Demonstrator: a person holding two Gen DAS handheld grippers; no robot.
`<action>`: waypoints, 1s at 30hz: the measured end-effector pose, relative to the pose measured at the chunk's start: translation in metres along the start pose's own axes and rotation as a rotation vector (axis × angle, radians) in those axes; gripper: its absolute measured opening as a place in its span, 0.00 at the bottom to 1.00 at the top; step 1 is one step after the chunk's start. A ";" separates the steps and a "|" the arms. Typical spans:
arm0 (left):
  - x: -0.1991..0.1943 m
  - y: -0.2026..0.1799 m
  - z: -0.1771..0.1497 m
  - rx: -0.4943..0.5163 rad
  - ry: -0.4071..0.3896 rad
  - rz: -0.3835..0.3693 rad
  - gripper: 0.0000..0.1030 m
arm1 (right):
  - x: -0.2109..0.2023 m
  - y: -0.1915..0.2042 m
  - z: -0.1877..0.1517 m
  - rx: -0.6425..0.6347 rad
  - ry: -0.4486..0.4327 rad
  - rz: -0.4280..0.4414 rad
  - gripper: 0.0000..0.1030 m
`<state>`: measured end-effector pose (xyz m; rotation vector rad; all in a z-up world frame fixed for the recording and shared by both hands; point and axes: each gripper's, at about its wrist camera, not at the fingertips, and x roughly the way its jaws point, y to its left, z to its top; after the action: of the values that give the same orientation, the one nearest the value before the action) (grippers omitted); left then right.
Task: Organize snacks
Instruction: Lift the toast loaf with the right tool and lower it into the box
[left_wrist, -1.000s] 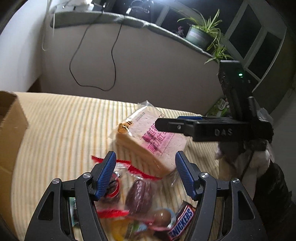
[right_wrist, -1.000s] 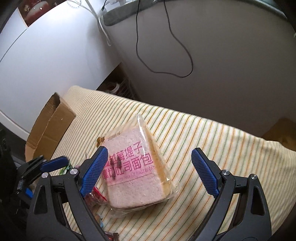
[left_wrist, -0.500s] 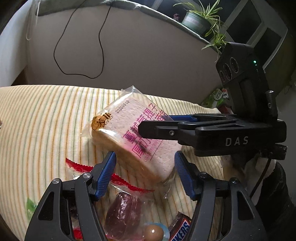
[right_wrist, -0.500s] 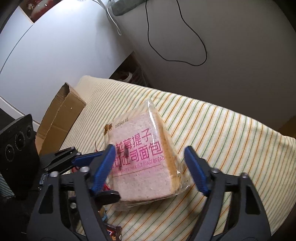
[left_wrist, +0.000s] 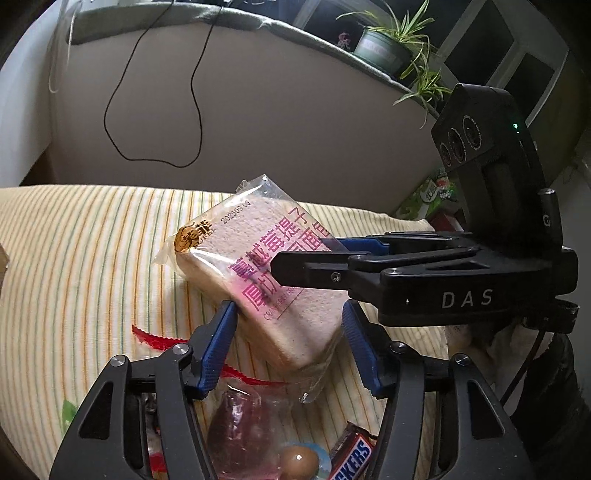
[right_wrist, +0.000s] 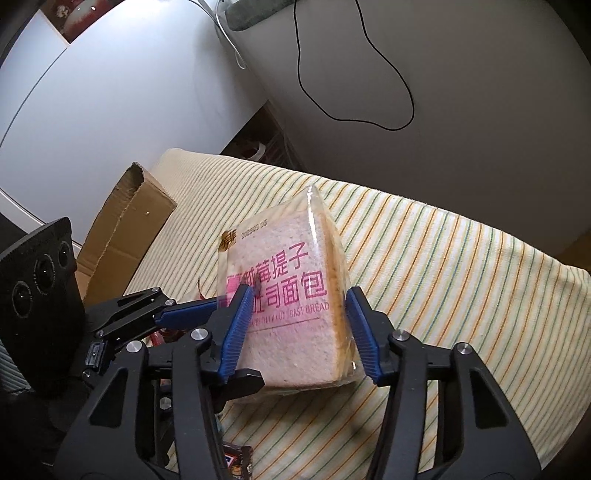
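1. Left wrist view: the left gripper (left_wrist: 288, 347) has its blue pads spread apart, one on each side of the near end of the bread (left_wrist: 258, 266). I cannot tell whether either pad touches the wrapper.
2. The bread is a wrapped toast loaf with pink print, lying tilted on the striped cloth (left_wrist: 74, 258) at the centre of the view.
3. From 3 o'clock the right gripper (left_wrist: 295, 262) reaches in sideways over the loaf's top face.
4. At 6 o'clock, under the left gripper, lie a Snickers bar (left_wrist: 351, 458), a red-edged packet (left_wrist: 236, 424) with something dark inside, and a small brown ball (left_wrist: 299, 461).
5. At 1 o'clock a plant (left_wrist: 391, 48) stands on the sill; a black cable (left_wrist: 155, 122) hangs down the wall at 11 o'clock.
6. Right wrist view: the right gripper (right_wrist: 295, 328) is open, with the loaf (right_wrist: 288, 306) between its pads, the right pad just beside the crust edge. Contact is unclear.
7. The left gripper (right_wrist: 192, 314) comes in from 9 o'clock, its blue tip at the loaf's left side.
8. A cardboard box (right_wrist: 125, 229) stands at 10 o'clock on the cloth (right_wrist: 443, 258).
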<state>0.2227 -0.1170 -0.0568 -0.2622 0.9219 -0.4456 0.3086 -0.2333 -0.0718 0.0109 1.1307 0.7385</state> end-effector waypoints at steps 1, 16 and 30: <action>-0.002 0.000 0.000 0.000 -0.004 0.001 0.56 | -0.001 0.001 0.001 -0.003 -0.004 -0.003 0.53; -0.071 0.014 -0.006 0.011 -0.114 0.017 0.56 | -0.028 0.055 0.011 -0.051 -0.066 -0.007 0.51; -0.152 0.047 -0.027 -0.030 -0.217 0.105 0.56 | -0.013 0.143 0.027 -0.155 -0.078 0.040 0.51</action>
<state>0.1336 -0.0042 0.0157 -0.2822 0.7268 -0.2995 0.2524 -0.1212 0.0028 -0.0681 0.9988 0.8533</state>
